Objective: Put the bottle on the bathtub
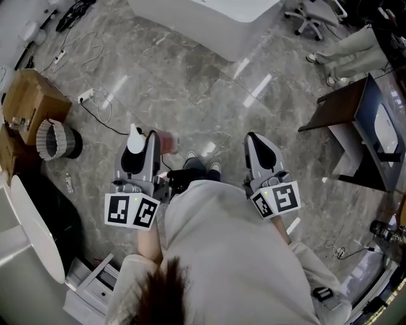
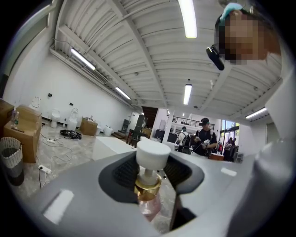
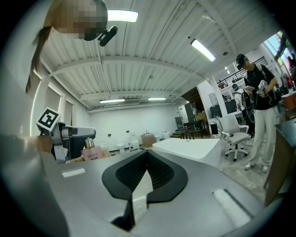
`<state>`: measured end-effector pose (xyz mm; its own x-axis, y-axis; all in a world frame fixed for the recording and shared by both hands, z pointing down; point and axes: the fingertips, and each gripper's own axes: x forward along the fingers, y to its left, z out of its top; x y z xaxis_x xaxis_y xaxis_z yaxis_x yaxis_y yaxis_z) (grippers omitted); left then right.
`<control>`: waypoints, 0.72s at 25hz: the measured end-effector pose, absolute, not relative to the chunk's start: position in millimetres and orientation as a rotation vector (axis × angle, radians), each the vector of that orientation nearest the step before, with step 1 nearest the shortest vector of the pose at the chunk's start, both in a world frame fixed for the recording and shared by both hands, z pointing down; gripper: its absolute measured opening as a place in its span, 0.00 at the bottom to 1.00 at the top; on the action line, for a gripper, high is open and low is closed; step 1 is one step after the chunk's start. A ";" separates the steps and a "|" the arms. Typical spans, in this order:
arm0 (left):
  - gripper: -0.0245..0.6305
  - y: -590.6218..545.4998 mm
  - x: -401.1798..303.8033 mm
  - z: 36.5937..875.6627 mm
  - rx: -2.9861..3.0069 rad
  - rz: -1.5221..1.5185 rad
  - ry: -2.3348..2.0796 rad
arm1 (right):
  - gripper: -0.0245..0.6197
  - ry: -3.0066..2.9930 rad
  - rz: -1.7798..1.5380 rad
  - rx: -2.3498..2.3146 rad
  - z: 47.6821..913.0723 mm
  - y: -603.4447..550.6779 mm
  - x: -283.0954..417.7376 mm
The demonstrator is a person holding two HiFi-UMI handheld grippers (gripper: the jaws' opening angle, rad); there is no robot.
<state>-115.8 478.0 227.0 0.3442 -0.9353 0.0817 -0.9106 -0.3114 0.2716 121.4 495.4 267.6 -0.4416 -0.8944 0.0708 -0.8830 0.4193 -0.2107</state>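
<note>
A pink bottle (image 1: pixel 166 141) with a gold collar and a white pump cap (image 2: pixel 152 155) is clamped between the jaws of my left gripper (image 1: pixel 143 145), held out above the marble floor. In the left gripper view the left gripper (image 2: pixel 148 178) has its pads pressed on the bottle's neck. My right gripper (image 1: pixel 255 143) is shut with nothing in it, and its jaws (image 3: pixel 147 159) meet at the tip. The white bathtub (image 1: pixel 209 19) stands ahead, some way off across the floor. The right gripper view shows the bathtub (image 3: pixel 189 148) too, and the bottle (image 3: pixel 91 152) at the left.
A cardboard box (image 1: pixel 32 101) and a ribbed waste basket (image 1: pixel 56 139) stand at the left, with cables (image 1: pixel 95 108) on the floor. A dark table (image 1: pixel 346 108), an office chair (image 1: pixel 311 16) and a standing person (image 3: pixel 259 92) are at the right.
</note>
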 end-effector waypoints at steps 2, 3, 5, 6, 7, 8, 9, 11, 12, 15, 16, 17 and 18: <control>0.35 475.7 -116.8 225.7 2.333 -0.142 -1.649 | 0.04 2.607 -0.343 -1.624 267.5 492.9 119.6; 0.35 474.0 -117.9 225.7 2.327 -0.147 -1.647 | 0.04 2.612 -0.347 -1.621 267.9 491.2 118.2; 0.35 469.2 -120.0 226.8 2.316 -0.152 -1.643 | 0.04 2.623 -0.353 -1.617 269.6 487.0 115.2; 0.35 465.6 -121.4 227.8 2.312 -0.150 -1.642 | 0.04 2.629 -0.356 -1.617 270.8 484.0 113.7; 0.35 460.8 -123.0 228.8 2.309 -0.148 -1.641 | 0.04 2.634 -0.359 -1.620 272.1 479.9 112.1; 0.35 455.0 -125.0 230.0 2.306 -0.146 -1.639 | 0.04 2.637 -0.363 -1.625 273.4 474.9 110.7; 0.35 448.4 -127.0 231.3 2.304 -0.143 -1.636 | 0.04 2.639 -0.370 -1.631 274.7 469.1 109.4; 0.35 433.8 -130.7 234.7 2.297 -0.137 -1.625 | 0.04 2.641 -0.386 -1.647 277.6 455.6 107.7; 0.35 425.9 -132.1 236.7 2.294 -0.134 -1.619 | 0.04 2.641 -0.393 -1.657 278.8 447.9 107.4; 0.35 399.6 -135.9 240.8 2.290 -0.126 -1.603 | 0.04 2.634 -0.406 -1.682 280.8 421.3 106.3; 0.35 390.3 -137.7 241.2 2.291 -0.125 -1.598 | 0.04 2.630 -0.408 -1.690 280.8 411.7 105.0; 0.35 380.9 -140.1 241.2 2.292 -0.126 -1.593 | 0.04 2.627 -0.410 -1.698 280.6 402.2 103.1; 0.35 371.7 -143.0 241.0 2.293 -0.127 -1.588 | 0.04 2.623 -0.411 -1.707 280.3 393.1 100.6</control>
<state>-143.0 371.7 241.0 0.3686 -0.9215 0.1221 -0.8903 -0.3122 0.3316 100.6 393.1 280.3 -0.4151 -0.8969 0.1528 -0.9006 0.3812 -0.2088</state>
